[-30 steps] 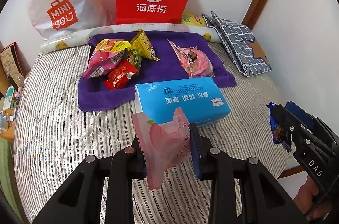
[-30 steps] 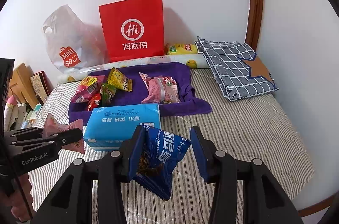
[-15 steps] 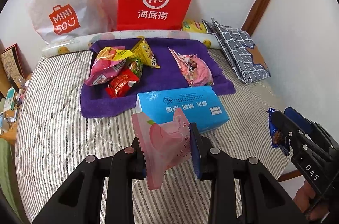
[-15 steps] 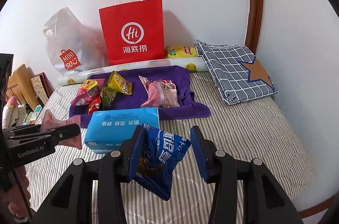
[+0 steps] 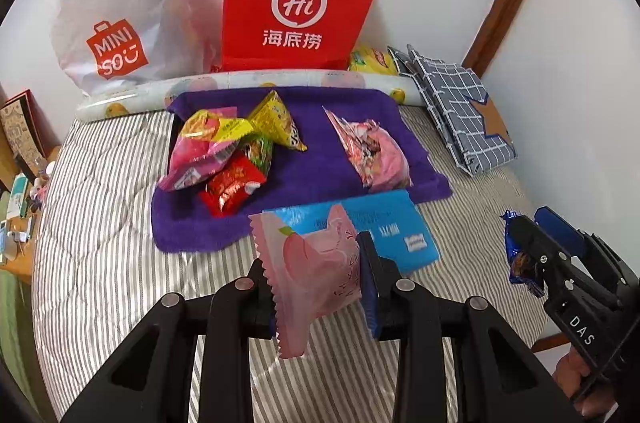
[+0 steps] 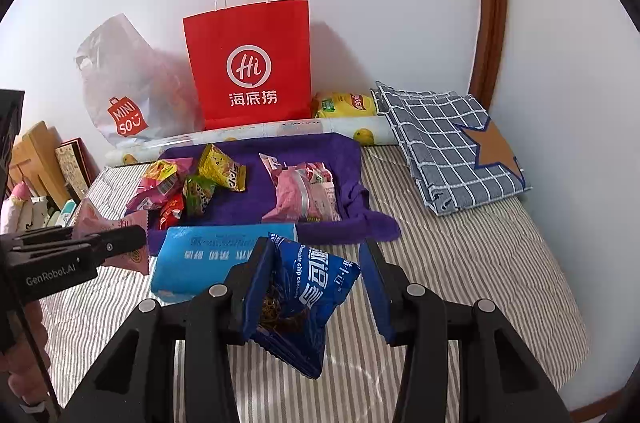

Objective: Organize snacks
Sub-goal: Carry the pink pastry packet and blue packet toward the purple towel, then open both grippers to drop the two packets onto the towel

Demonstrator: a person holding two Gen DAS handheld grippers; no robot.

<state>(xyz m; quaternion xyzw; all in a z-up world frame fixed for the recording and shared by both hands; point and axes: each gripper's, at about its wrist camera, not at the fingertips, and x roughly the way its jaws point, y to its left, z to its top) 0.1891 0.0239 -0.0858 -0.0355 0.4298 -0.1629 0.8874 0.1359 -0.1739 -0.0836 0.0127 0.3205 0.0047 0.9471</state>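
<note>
My left gripper (image 5: 316, 263) is shut on a pale pink snack packet (image 5: 316, 283), held above the striped bedcover just in front of a blue tissue pack (image 5: 400, 235). My right gripper (image 6: 316, 255) is shut on a blue chocolate chip cookie packet (image 6: 308, 299), which hangs tilted between its blue pads. Beyond the tissue pack (image 6: 200, 259) lies a purple towel (image 5: 320, 179). On it sit a pile of several bright snack packets (image 5: 224, 151) to the left and a pink bag (image 5: 380, 155) to the right. Each gripper shows at the edge of the other's view.
A red paper bag (image 5: 296, 3) and a white Miniso plastic bag (image 5: 112, 23) stand against the wall behind a printed roll (image 5: 240, 79). A yellow packet (image 5: 368, 61) and a folded checked cloth (image 5: 460, 111) lie at the right. Small items crowd a side table (image 5: 20, 215) on the left.
Both grippers have drifted a little towards the towel with their packets; the tissue pack now sits lower and closer in both views. Both grips are unchanged.
</note>
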